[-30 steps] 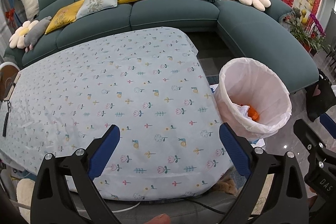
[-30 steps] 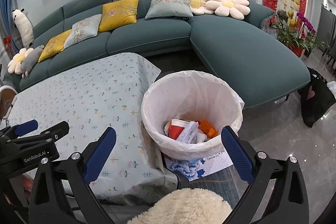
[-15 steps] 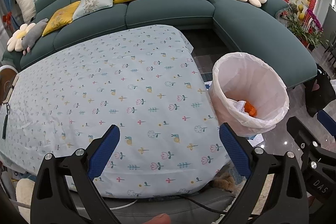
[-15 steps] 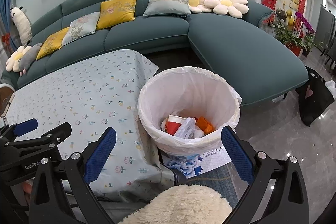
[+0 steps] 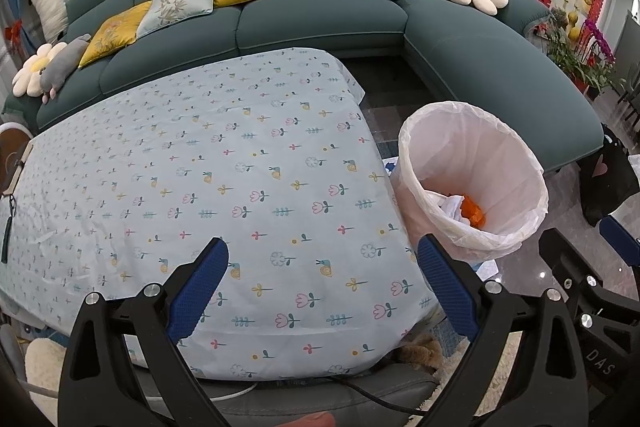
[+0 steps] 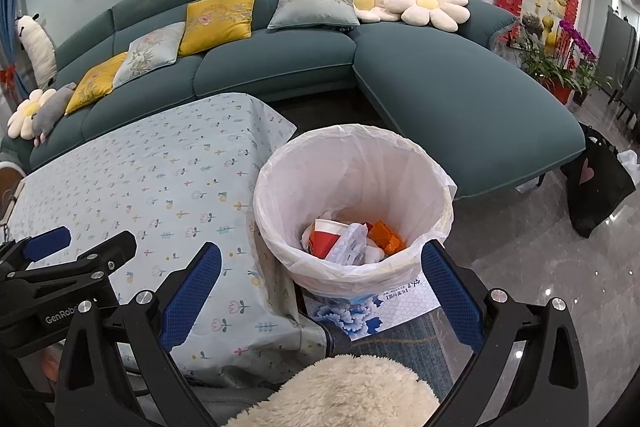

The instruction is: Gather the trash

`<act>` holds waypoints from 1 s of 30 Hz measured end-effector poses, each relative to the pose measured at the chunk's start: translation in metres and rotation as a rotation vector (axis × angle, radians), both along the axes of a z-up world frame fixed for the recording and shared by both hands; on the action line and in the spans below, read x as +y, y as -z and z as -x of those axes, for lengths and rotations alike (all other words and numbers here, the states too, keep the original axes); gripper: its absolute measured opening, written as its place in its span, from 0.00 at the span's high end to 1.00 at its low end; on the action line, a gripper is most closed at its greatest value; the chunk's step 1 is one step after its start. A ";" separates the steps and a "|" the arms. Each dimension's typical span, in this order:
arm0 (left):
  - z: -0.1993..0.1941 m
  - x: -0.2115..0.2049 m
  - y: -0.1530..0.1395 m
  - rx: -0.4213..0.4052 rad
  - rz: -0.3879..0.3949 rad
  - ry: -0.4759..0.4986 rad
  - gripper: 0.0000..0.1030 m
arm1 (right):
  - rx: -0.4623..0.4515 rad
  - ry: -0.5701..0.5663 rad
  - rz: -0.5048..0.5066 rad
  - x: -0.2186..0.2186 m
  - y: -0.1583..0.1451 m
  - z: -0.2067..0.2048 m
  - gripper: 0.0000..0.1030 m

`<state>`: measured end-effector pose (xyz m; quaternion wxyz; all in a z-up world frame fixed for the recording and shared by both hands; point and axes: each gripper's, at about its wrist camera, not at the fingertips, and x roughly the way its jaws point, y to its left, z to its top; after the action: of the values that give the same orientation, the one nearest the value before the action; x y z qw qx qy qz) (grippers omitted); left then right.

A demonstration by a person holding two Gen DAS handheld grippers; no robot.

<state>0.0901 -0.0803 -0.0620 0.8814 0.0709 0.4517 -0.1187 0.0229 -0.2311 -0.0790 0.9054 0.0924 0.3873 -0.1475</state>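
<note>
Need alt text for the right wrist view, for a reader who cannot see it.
The open, empty right gripper points at a white-lined trash bin on the floor holding red, white and orange trash. A table in a floral tablecloth stands left, a teal sofa behind.

Your left gripper (image 5: pixel 322 285): black angular frame, silver screws, blue textured finger pads (image 5: pixel 198 291). Your right gripper (image 6: pixel 320 289): same build. White lettering "GenRobo", "DAS" on bodies. Bare fingertip skin at bottom edge.
</note>
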 end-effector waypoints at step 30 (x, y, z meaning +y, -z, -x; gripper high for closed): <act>0.000 -0.010 0.003 -0.009 -0.002 0.005 0.11 | 0.019 0.006 -0.001 -0.005 0.007 0.002 0.06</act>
<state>0.0904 -0.0899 -0.0653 0.8831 0.0731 0.4476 -0.1201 0.0209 -0.2363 -0.0859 0.9012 0.0927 0.3956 -0.1511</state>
